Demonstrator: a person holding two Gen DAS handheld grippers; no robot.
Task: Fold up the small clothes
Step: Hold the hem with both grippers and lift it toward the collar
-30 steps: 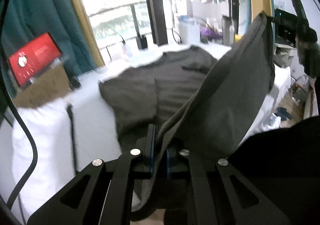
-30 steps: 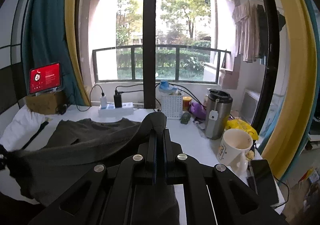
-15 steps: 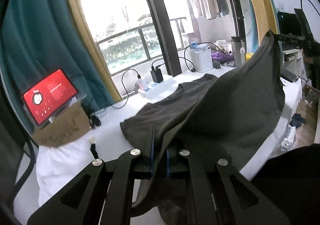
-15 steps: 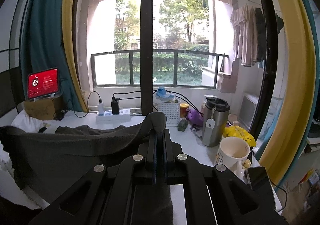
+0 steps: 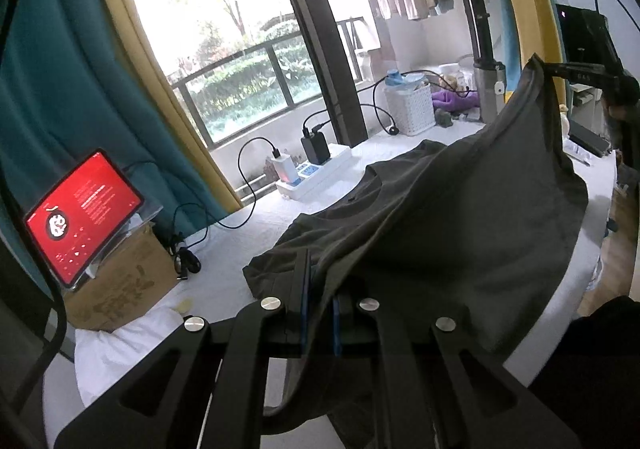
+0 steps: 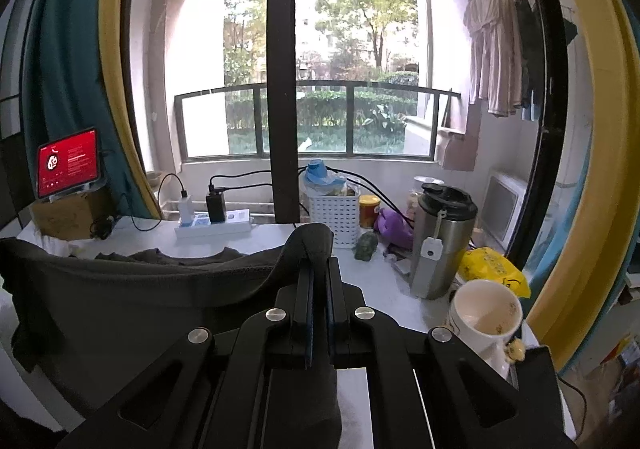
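A dark grey T-shirt (image 5: 460,217) hangs stretched between both grippers above a white table (image 5: 248,225). My left gripper (image 5: 319,285) is shut on one corner of its hem. The cloth rises to the right, where the right gripper (image 5: 560,69) pinches the other corner high up. In the right wrist view my right gripper (image 6: 318,269) is shut on a bunched fold of the T-shirt (image 6: 140,289), which sags leftward over the table (image 6: 392,289). The shirt's collar end still lies on the table near the window.
A white power strip (image 5: 316,173) with chargers, a white basket (image 6: 334,215), a steel flask (image 6: 440,241), a white mug (image 6: 486,317) and a yellow bag (image 6: 492,269) crowd the table's window side. A red-screen tablet (image 5: 82,209) stands on a cardboard box (image 5: 120,281). A white pillow (image 5: 120,349) lies at the left.
Both grippers have lifted the held hem higher off the table, and the shirt now hangs as a taut sheet. The left wrist view has swung up and away from the table.
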